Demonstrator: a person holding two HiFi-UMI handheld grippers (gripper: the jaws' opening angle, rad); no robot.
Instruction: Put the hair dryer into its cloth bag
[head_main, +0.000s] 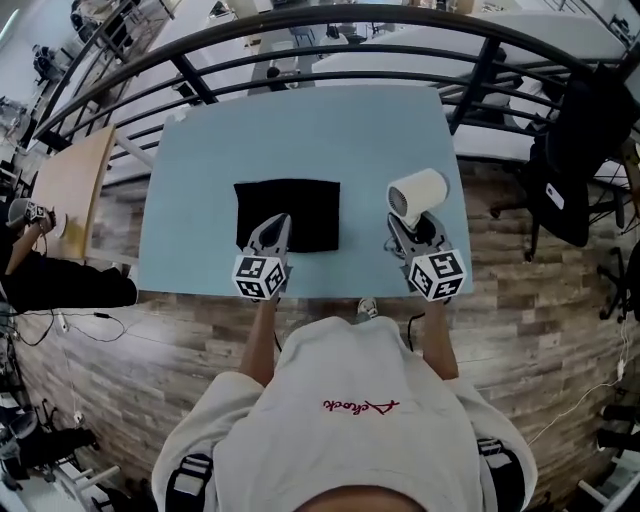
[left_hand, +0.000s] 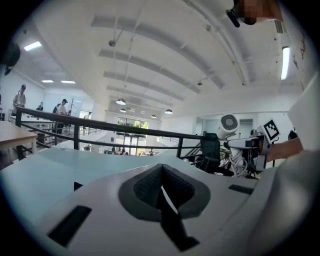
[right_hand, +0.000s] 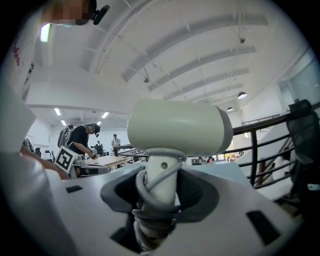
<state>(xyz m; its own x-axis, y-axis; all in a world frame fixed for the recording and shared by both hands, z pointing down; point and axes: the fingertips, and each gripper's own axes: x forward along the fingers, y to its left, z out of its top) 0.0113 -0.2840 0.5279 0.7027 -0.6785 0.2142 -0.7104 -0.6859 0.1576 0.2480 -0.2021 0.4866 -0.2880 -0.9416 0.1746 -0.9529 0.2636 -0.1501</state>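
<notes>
Black cloth bag (head_main: 300, 205) lies flat at the middle of a pale blue worktop (head_main: 300, 130), its mouth not visibly open. Over its near edge sits the left gripper (head_main: 272, 232), fingers pressed together, probably to lift that edge; whether cloth is caught between them is unclear. Just right of the bag, the right gripper (head_main: 413, 232) clamps the cream hair dryer (head_main: 417, 194) by its handle, which is wound with its cord, likely ready to slide it in
</notes>
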